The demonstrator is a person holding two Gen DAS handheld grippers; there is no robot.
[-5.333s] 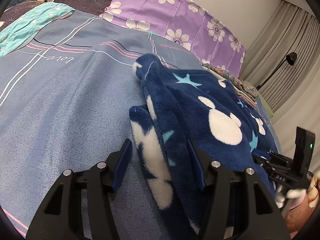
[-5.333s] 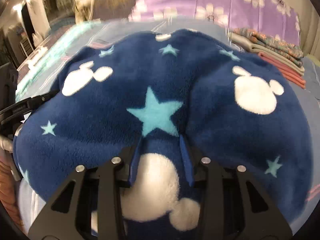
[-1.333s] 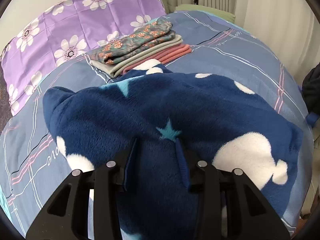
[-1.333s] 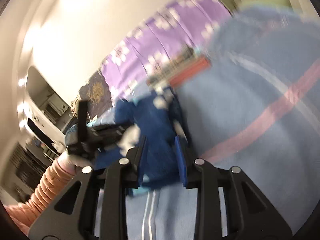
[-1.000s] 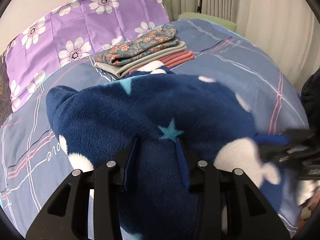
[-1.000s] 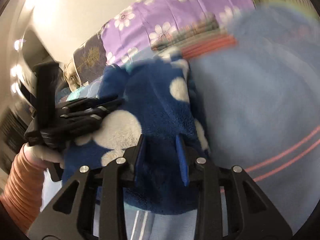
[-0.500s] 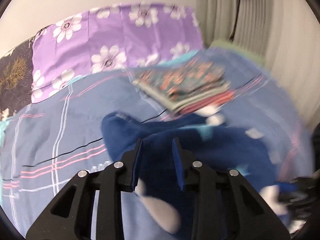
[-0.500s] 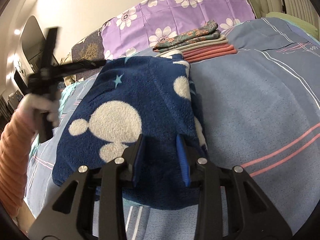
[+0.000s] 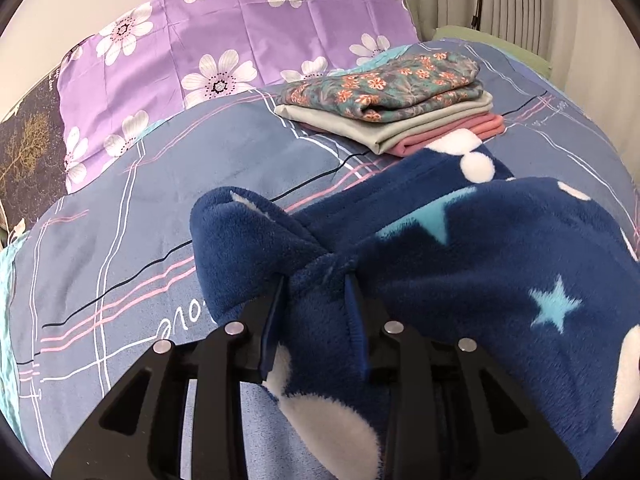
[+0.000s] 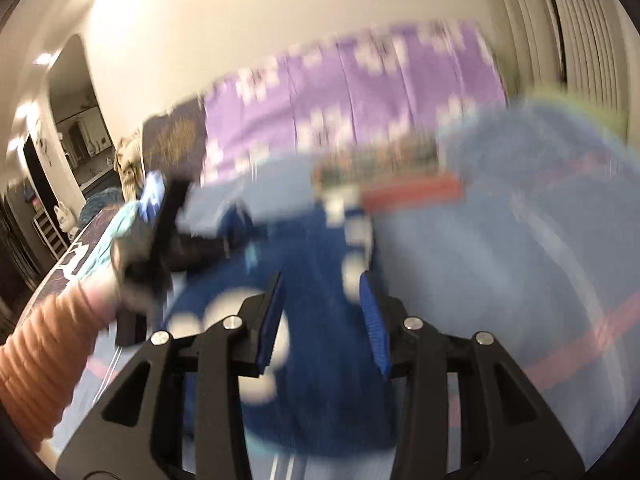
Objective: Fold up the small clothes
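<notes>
A navy fleece garment (image 9: 480, 260) with white mouse heads and pale blue stars lies bunched on the blue striped bed sheet (image 9: 120, 220). My left gripper (image 9: 316, 304) is shut on a thick fold at its left edge, with fleece pinched between both pads. The right wrist view is blurred. There my right gripper (image 10: 322, 304) hangs above the garment (image 10: 312, 360) with its jaws opening. The fleece shows below the gap and neither pad presses on it.
A stack of folded clothes (image 9: 392, 104), floral on top of grey and pink, sits just beyond the garment. A purple flowered pillow (image 9: 240, 40) and curtains (image 9: 520, 0) stand at the head of the bed. An orange sleeve (image 10: 36, 360) comes in at the left.
My left gripper slid to the garment's left edge and tightened on a fold. My right gripper rose off the fleece and its jaws widened.
</notes>
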